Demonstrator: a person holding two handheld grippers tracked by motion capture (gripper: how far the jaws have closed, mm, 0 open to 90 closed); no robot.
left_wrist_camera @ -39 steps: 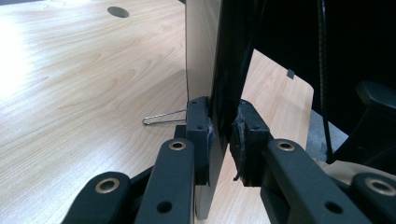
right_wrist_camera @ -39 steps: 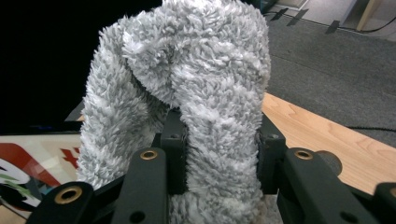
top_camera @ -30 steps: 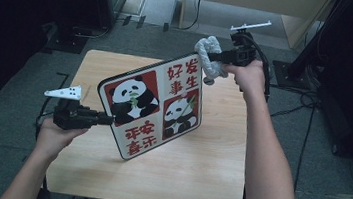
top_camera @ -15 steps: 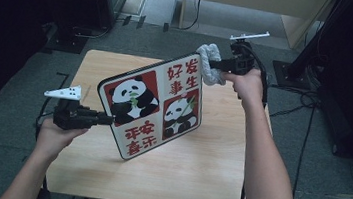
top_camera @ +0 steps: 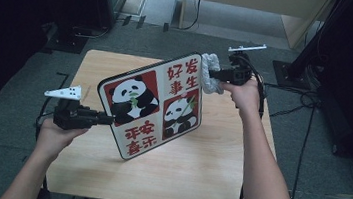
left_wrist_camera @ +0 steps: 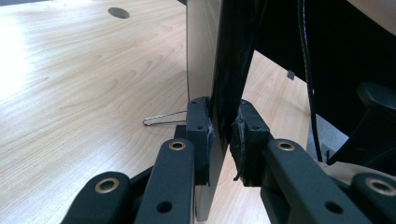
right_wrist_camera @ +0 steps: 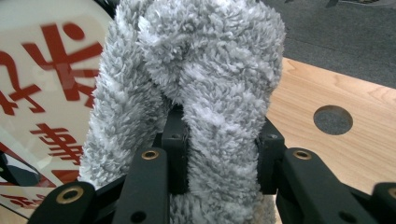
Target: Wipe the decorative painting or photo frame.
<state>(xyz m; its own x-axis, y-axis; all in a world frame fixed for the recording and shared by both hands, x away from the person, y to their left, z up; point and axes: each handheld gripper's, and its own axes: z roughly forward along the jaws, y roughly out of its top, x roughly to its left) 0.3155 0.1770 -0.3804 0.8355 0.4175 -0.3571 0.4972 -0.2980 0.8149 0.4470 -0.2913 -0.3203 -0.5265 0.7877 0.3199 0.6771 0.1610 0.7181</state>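
Note:
A white board [top_camera: 156, 105] with two panda pictures and red characters stands tilted on the wooden table [top_camera: 216, 174]. My left gripper [top_camera: 109, 118] is shut on its left edge; in the left gripper view the pads [left_wrist_camera: 198, 133] clamp the thin board [left_wrist_camera: 205, 56] edge-on around the left gripper [left_wrist_camera: 223, 135]. My right gripper [top_camera: 215, 74] is shut on a grey fluffy cloth [top_camera: 211, 72], which rests against the board's upper right corner. The right gripper view shows the cloth [right_wrist_camera: 210, 60] bunched between the jaws of the right gripper [right_wrist_camera: 217, 154], with the board [right_wrist_camera: 42, 70] just left of it.
A thin wire loop [left_wrist_camera: 163, 120] lies on the table by the board's foot. The tabletop has a round cable hole [right_wrist_camera: 332, 120]. Dark cabinets [top_camera: 34, 3] stand at the back left, and cables [top_camera: 310, 99] trail over the grey floor at the right.
My right hand has come down and slightly right with the cloth, from above the board's top corner to beside it. The left hand and the board have stayed put.

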